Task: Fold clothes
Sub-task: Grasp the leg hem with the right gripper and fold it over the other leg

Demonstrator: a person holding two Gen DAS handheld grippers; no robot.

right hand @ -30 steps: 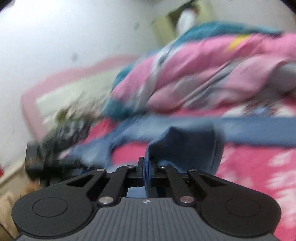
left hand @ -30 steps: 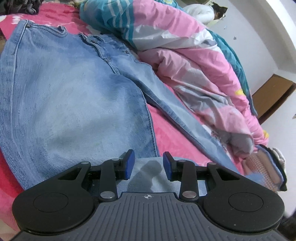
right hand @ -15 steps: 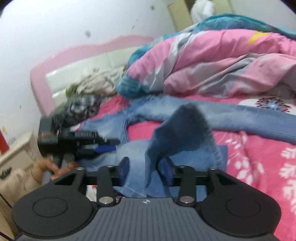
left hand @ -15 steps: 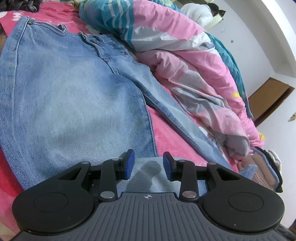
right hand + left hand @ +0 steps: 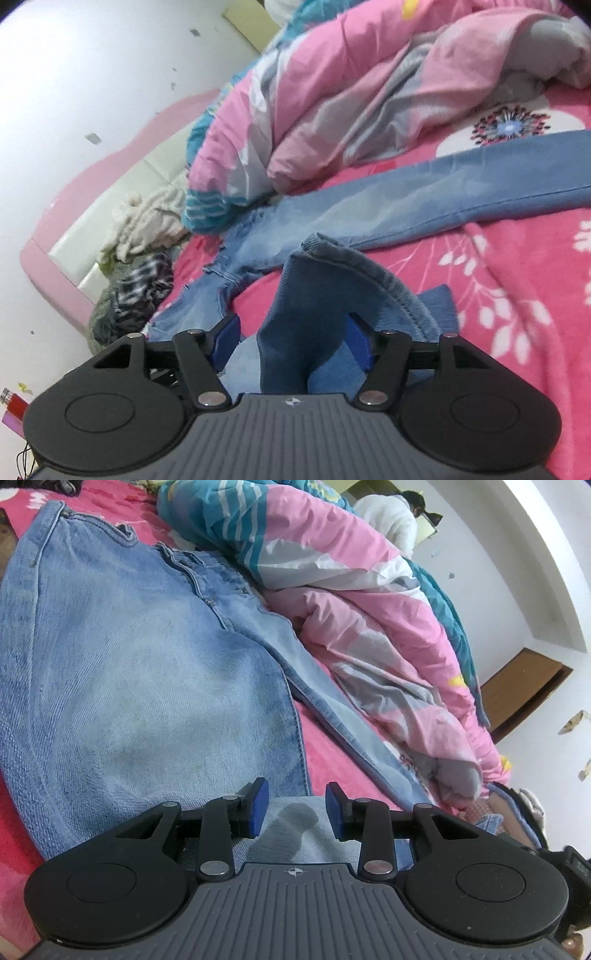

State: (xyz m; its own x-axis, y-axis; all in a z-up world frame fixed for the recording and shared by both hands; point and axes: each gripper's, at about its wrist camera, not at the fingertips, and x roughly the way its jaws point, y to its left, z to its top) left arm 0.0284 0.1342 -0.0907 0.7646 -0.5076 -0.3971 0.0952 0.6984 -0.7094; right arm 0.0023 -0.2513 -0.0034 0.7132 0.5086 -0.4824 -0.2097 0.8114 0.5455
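Note:
Light blue jeans [image 5: 129,683] lie spread on the pink bed, waistband at the far end. My left gripper [image 5: 295,801] stands open just above the near hem of one leg, with nothing between its fingers. In the right wrist view the other leg [image 5: 443,199] stretches away to the right, and its folded-over cuff [image 5: 332,280] stands up in a hump. My right gripper [image 5: 293,339] is open around that hump, and both blue pads stand clear of the cloth.
A bunched pink, grey and teal quilt [image 5: 369,627] lies along the far side of the jeans. The flowered pink sheet [image 5: 517,295] shows beside them. Loose clothes [image 5: 140,280] are piled by the pink headboard [image 5: 92,221]. A brown door [image 5: 524,686] stands beyond the bed.
My right gripper was shut on the trouser cuff and has opened wide, leaving the cuff standing between its fingers. The left gripper stays open and has barely moved.

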